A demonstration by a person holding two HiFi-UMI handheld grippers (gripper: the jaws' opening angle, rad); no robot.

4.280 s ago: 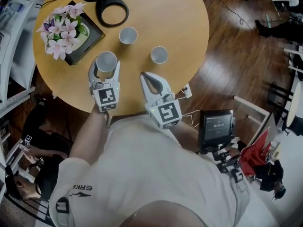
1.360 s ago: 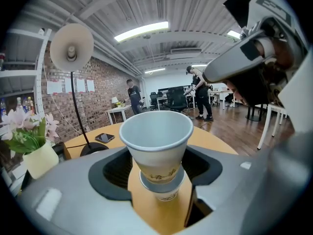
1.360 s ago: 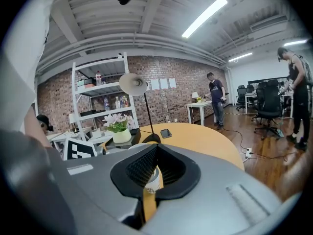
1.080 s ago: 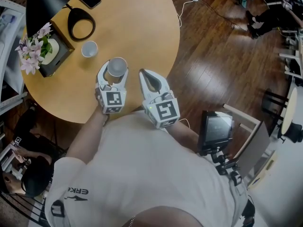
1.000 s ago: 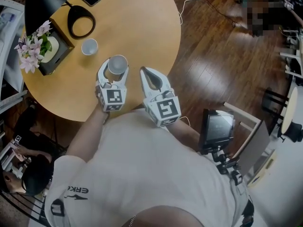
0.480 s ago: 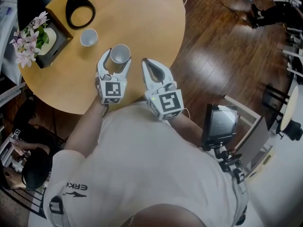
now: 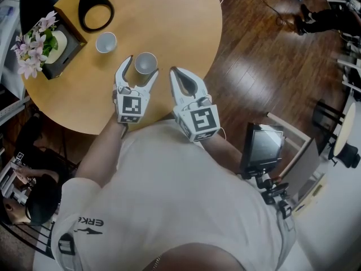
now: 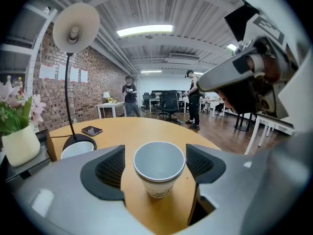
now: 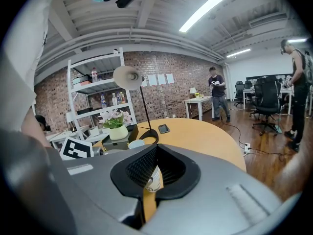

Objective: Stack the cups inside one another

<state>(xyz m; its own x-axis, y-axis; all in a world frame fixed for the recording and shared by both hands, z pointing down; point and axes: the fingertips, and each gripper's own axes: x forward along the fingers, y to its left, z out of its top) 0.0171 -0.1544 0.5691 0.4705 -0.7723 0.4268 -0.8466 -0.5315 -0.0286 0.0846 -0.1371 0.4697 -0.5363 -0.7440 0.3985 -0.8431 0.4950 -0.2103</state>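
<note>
A white paper cup (image 7: 145, 62) stands upright on the round wooden table (image 7: 175, 21), near its front edge. My left gripper (image 7: 139, 68) straddles it. Its jaws have just been opening, and in the left gripper view both pads (image 8: 110, 168) stand clear of the cup (image 8: 159, 166). A second white cup (image 7: 105, 42) sits further back to the left, next to the lamp base, and shows in the left gripper view as the cup (image 8: 76, 150) behind the left jaw. My right gripper (image 7: 176, 72) hovers just right of the near cup, shut and empty.
A black lamp base (image 7: 94, 16) and a dark box with a flower pot (image 7: 42, 41) stand at the table's left rear. A phone (image 8: 92, 130) lies further back. The table edge falls to wooden floor (image 7: 254, 55) on the right. People stand far off.
The left jaws have spread apart and no longer press on the near cup. The cup stands on the table between them. The right gripper has kept still.
</note>
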